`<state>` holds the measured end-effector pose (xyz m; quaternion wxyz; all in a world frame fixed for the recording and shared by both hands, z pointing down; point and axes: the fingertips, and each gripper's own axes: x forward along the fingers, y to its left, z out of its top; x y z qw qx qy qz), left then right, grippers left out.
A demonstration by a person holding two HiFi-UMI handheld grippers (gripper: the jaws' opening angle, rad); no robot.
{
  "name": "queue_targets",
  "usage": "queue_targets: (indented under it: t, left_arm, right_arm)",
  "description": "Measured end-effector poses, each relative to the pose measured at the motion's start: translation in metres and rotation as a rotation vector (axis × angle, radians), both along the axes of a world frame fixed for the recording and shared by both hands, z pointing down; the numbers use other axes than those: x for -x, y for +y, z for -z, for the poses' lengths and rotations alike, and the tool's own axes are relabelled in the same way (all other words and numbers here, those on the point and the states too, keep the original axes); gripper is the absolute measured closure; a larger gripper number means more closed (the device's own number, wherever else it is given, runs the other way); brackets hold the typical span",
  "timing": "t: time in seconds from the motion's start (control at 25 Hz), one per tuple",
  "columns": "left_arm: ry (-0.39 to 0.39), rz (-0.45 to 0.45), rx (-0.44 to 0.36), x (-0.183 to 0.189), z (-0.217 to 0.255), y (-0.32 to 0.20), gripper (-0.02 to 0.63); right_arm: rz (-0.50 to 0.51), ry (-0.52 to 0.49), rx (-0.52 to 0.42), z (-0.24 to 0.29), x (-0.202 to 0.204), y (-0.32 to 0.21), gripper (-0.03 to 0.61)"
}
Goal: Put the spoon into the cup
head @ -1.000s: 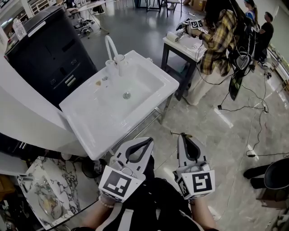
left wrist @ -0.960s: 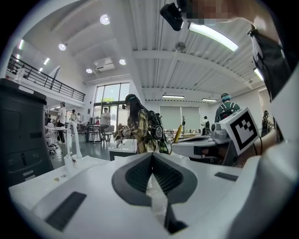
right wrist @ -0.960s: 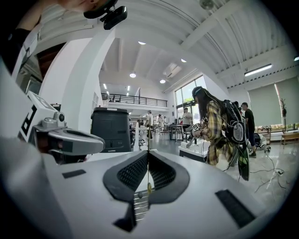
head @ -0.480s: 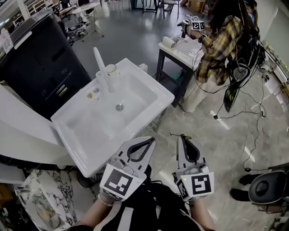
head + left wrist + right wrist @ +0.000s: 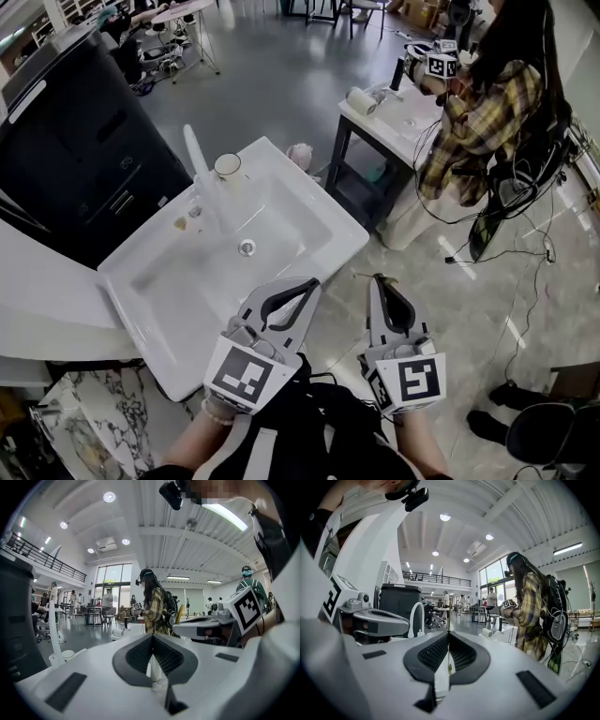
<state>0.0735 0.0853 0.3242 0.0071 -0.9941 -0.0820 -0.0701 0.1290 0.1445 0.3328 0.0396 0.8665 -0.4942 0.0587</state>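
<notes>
My right gripper is pinched on the spoon, which shows only as a thin sliver standing past the tips, near me and right of the sink; its bowl I can't make out. I judge it light, stiff and slick, likely to swivel, so the hold belongs firm on the stem. The cup, pale and open-topped, stands on the sink's far rim, well apart to the far left. My left gripper is closed on nothing.
</notes>
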Motion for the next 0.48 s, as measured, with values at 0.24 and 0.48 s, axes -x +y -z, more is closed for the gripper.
queue_targets:
  t: [0.24,0.48]
  left_arm:
    - [-0.004,0.053,0.016,-0.021,-0.006,-0.039,0.617]
    - [-0.009,0.113,0.035,-0.023,-0.009,-0.068,0.617]
  right_arm:
    - [0.041,-0.001,0.013,-0.004,-0.023,-0.038,0.571]
    - [0.092,-0.019,0.037,-0.012,-0.028,-0.068,0.571]
